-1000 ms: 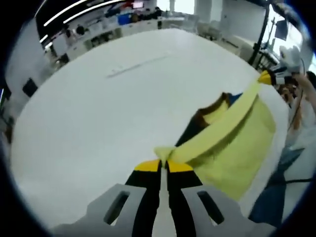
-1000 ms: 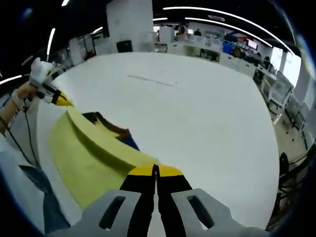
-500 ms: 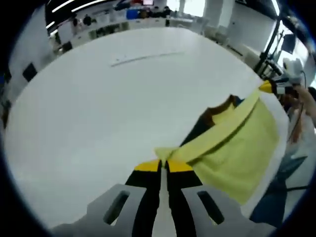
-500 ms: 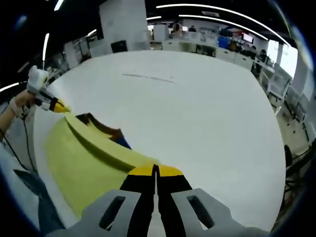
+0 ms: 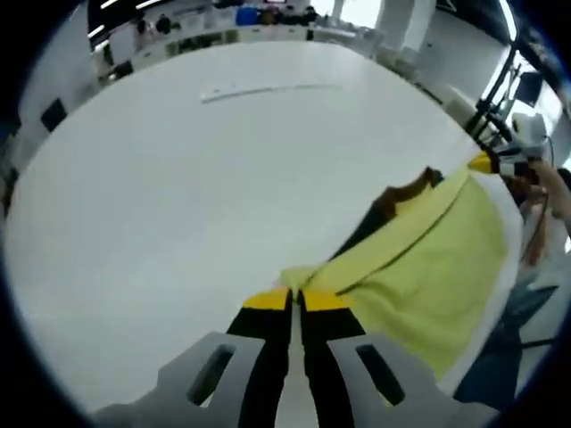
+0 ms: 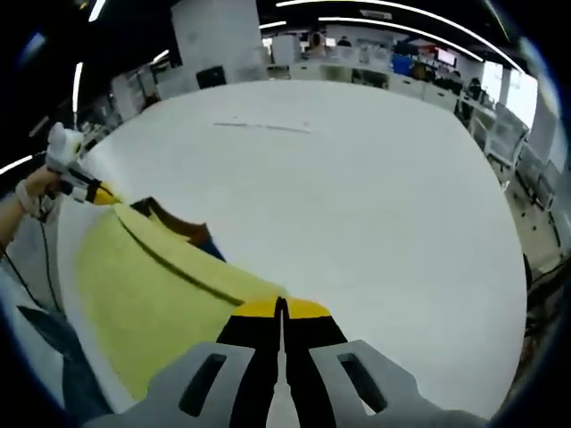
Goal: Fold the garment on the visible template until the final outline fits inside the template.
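— While the garment (image 5: 428, 267) hangs between them, what do the 2 claws do?

— In the left gripper view, the left claw (image 5: 295, 300) has its 2 jaws closed on one corner of the yellow cloth, which is bunched at the yellow tips. From there a folded yellow band runs up to the right, to the right claw (image 5: 483, 162), seen small at the far edge with a gloved hand (image 5: 526, 134) behind it. This claw also pinches the cloth at its yellow tip.

— Where does the garment lie?

— It is at the near edge of the white tabletop (image 5: 178, 196). The wide yellow part hangs down over the edge, below the stretched band. A dark brown and blue part of the garment shows just behind the band, resting on the tabletop.

— And the right gripper view?

— At the left the other hand (image 6: 53, 156) holds the left claw (image 6: 103, 194), closed on the far corner. The garment (image 6: 152, 294) spreads from it to the right claw (image 6: 280, 308), whose jaws are pressed together with the yellow edge meeting them at the tips. The tabletop (image 6: 375, 196) is white, and a thin pale line (image 6: 263, 127) lies on it far away. I cannot tell whether this is the template.
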The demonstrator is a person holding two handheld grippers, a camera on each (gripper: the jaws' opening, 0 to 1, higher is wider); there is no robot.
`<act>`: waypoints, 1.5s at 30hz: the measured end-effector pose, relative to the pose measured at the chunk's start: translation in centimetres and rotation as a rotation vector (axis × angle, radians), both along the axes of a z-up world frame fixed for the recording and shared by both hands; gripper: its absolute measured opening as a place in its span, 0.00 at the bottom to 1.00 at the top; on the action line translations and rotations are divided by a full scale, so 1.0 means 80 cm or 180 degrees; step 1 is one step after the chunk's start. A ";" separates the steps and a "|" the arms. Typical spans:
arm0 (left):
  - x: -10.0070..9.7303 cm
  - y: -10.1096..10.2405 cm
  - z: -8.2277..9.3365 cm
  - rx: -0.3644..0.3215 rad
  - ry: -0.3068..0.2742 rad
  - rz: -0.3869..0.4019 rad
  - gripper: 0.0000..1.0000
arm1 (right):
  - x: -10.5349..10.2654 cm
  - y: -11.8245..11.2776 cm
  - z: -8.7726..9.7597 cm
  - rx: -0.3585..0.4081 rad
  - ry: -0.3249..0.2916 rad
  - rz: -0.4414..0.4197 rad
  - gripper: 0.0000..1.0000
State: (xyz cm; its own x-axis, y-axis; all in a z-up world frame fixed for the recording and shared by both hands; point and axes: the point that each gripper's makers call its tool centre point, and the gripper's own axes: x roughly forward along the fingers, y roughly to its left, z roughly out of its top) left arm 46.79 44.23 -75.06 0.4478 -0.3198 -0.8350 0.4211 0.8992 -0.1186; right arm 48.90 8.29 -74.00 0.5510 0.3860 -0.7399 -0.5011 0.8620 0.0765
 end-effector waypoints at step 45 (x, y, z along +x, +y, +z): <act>-0.007 0.013 0.032 0.0100 -0.0321 0.0028 0.13 | -0.010 -0.011 0.017 -0.0009 -0.0277 -0.0234 0.12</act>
